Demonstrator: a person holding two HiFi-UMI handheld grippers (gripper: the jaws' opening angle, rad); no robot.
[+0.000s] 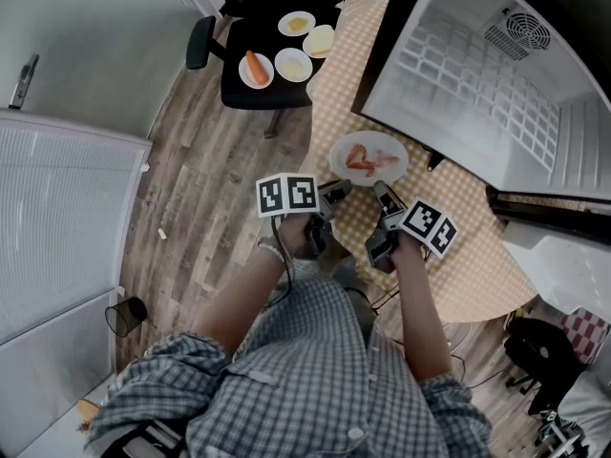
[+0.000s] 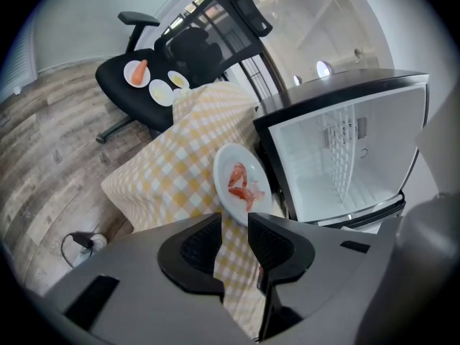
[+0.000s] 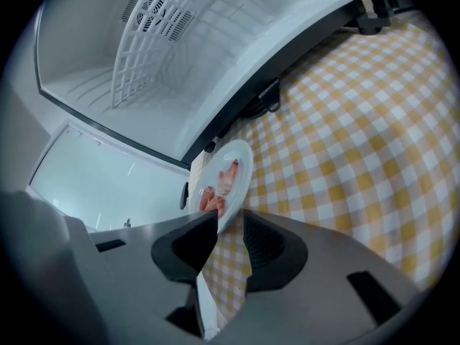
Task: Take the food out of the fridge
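A white plate [image 1: 368, 157] with red food strips [image 1: 364, 161] lies on the yellow checked tablecloth [image 1: 449, 246], in front of the open, empty fridge [image 1: 496, 74]. My left gripper [image 1: 336, 193] is at the plate's near left rim. In the left gripper view its jaws stand open, with the plate [image 2: 242, 182] rim just at their tips and cloth showing through the gap. My right gripper [image 1: 383, 195] is at the near right rim. Its jaws are open too, and the plate [image 3: 228, 182] edge reaches in between the tips.
A black office chair [image 1: 260, 70] at the back holds several small plates [image 1: 293, 64], one with a carrot [image 1: 256, 67]. The fridge door [image 1: 67, 227] stands open on the left. The table's front edge [image 1: 477, 308] is close to the person, above a wood floor.
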